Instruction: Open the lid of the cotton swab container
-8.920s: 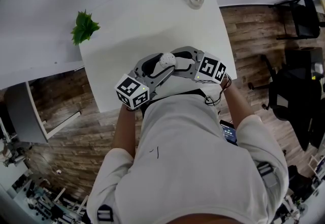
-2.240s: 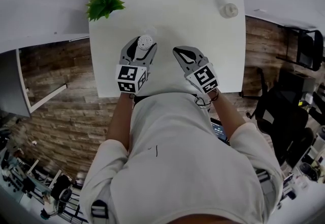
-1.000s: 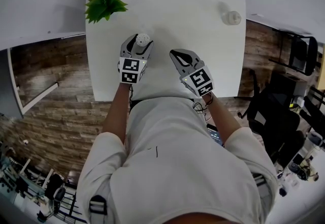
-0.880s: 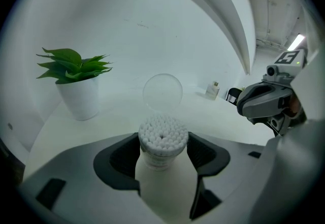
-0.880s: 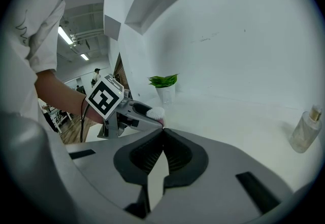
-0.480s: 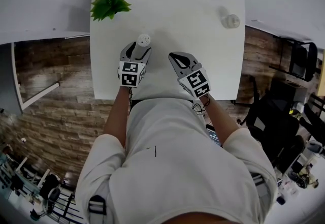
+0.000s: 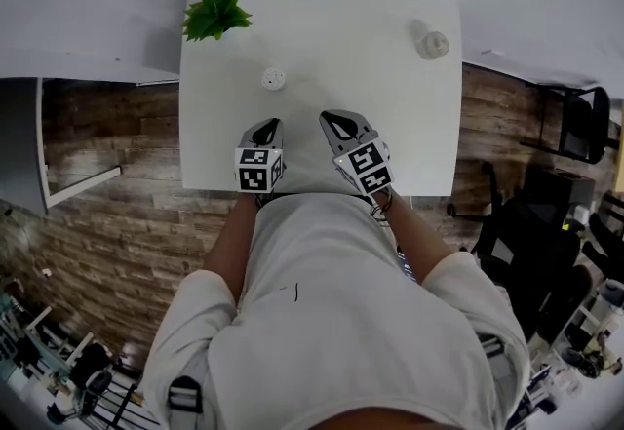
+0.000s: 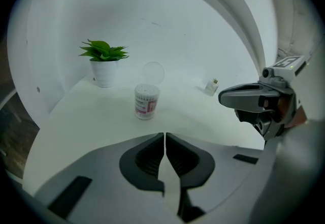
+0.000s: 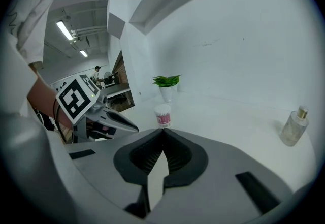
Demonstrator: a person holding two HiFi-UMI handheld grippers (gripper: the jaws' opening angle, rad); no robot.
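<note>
Status: lid (image 8: 153, 72) up, task looks finished.
Cotton swab container (image 8: 146, 101) stands on the table (image 8: 76, 126), ahead of the left claw (image 8: 165, 139) and well apart from it, slightly left of its tips. The clear lid appears tipped back behind the rim, swab heads bare. Left claw has just been closing, nothing between its jaws. Right claw (image 9: 162, 134) is pressed together, also empty. Nothing left to do, I judge.

Round cotton swab container (image 8: 145, 101), pink-labelled, stands upright on the white table (image 7: 390, 126).
</note>
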